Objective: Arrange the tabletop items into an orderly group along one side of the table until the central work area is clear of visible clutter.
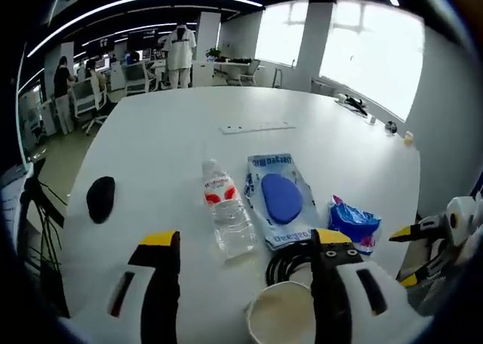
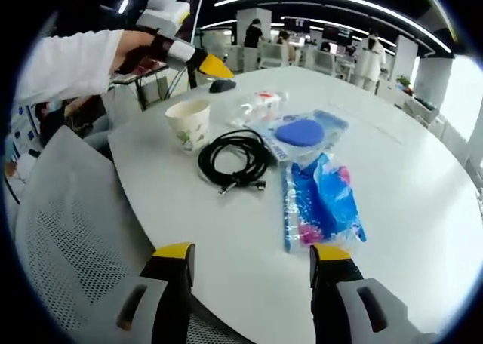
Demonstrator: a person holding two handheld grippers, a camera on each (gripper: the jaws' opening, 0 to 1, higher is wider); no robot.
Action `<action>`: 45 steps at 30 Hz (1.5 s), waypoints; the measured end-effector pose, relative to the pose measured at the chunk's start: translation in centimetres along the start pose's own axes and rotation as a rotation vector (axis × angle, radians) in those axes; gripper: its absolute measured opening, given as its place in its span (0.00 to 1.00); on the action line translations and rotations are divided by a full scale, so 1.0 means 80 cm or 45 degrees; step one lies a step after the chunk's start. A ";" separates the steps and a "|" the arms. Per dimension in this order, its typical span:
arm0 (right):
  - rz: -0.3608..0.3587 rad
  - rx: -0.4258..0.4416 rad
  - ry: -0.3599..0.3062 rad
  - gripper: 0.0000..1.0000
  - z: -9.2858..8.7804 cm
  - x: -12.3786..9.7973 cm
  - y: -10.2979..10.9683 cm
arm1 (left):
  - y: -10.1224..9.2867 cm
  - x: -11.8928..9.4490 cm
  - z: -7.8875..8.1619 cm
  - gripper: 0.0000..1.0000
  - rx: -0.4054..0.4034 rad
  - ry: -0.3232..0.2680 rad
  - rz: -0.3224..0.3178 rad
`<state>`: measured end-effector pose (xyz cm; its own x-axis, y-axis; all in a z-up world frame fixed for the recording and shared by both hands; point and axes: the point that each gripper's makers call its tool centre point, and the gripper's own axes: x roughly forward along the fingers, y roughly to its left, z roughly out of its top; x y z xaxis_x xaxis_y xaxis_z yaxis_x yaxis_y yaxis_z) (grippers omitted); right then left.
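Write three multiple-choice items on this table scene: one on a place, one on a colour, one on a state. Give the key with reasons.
1. The coiled black cable lies:
A. between the paper cup and the blue plastic bag
B. inside the cup
C. on the mesh chair

2. The round pad inside the clear packet is:
A. red
B. blue
C. green

3. The water bottle is:
A. standing upright
B. held in a gripper's jaws
C. lying on its side on the table

Key: 1 A, since in the right gripper view the cable rests on the table with the cup on one side and the bag on the other. 2 B, the pad shows blue in both views. 3 C, its length lies flat along the tabletop, with nothing gripping it.
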<state>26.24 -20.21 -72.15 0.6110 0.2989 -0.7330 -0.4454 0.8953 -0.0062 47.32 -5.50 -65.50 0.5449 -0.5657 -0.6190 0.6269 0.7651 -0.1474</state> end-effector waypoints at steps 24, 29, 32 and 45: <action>-0.048 0.028 -0.010 0.60 0.002 0.000 -0.014 | 0.027 0.103 0.029 0.64 -0.069 0.161 -0.012; -0.054 0.036 -0.010 0.59 0.002 -0.001 -0.016 | 0.030 0.121 0.021 0.62 -0.099 0.217 -0.001; -0.054 0.042 -0.011 0.59 0.002 -0.001 -0.017 | 0.033 0.129 0.014 0.60 -0.112 0.255 0.010; -0.063 0.058 -0.006 0.56 -0.007 -0.007 -0.018 | 0.032 0.157 -0.010 0.55 -0.282 0.314 0.049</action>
<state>26.18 -21.88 -72.14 0.6347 0.2554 -0.7293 -0.3844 0.9231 -0.0113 55.34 -10.40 -74.30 0.3974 -0.4640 -0.7917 0.4572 0.8482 -0.2676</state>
